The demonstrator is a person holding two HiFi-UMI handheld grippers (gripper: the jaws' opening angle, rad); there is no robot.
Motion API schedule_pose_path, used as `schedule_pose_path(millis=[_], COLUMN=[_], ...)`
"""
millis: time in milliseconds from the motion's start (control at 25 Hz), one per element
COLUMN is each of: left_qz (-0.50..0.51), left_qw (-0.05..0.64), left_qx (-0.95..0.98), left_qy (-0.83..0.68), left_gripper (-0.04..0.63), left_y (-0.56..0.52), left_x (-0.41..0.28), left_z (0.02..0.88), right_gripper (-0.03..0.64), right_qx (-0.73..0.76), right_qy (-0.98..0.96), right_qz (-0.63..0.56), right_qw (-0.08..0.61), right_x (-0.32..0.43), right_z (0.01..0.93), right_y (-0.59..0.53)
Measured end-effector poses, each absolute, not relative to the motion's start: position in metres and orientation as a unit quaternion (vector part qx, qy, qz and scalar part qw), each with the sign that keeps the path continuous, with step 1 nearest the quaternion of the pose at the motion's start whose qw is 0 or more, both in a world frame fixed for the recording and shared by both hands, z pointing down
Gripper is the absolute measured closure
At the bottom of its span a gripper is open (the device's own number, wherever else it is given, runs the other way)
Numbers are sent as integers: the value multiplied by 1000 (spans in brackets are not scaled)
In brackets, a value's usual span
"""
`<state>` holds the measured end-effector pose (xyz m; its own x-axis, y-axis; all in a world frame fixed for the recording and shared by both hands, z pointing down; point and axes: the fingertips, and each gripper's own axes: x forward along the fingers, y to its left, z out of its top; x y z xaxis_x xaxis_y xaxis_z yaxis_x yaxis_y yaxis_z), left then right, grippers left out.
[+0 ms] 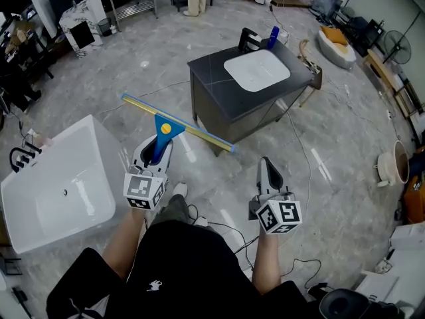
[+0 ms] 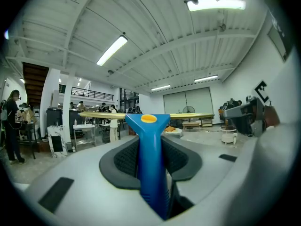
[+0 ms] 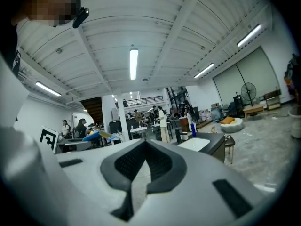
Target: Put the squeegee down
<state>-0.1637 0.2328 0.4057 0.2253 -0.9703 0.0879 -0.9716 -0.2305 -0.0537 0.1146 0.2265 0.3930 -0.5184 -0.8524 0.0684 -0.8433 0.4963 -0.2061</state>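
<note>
Indoors, squeegee (image 1: 166, 128) over grey marbled floor (image 1: 153, 58), bathtub (image 1: 73, 178)

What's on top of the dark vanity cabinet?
A white basin set in the top, a black faucet and a blue bottle at its far edge. Inside the cabinet is hidden.

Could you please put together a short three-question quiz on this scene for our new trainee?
1. Which gripper holds the squeegee?
2. True or false: the right gripper is holding something.
3. The white basin is set into: A) a dark cabinet, B) a wooden table, C) a red cart.

Key:
1. The left gripper, shut on the blue handle.
2. False: it is shut and empty.
3. A.
</note>
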Motion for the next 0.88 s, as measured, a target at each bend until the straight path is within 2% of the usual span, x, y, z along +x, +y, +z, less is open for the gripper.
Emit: schedule_pose_path(millis=[880], left_qz=[40], left_qw=[18], left_qx=[849], left_qy=[-526], left_gripper=[468], left_y=[49], left_x=[-191], left_z=[413], right_gripper=[615], right_qx=[-583], right_qy=[806], right_qz=[-99], right_qw=[-1], right_x=[76], right_z=[389], right_y=[100])
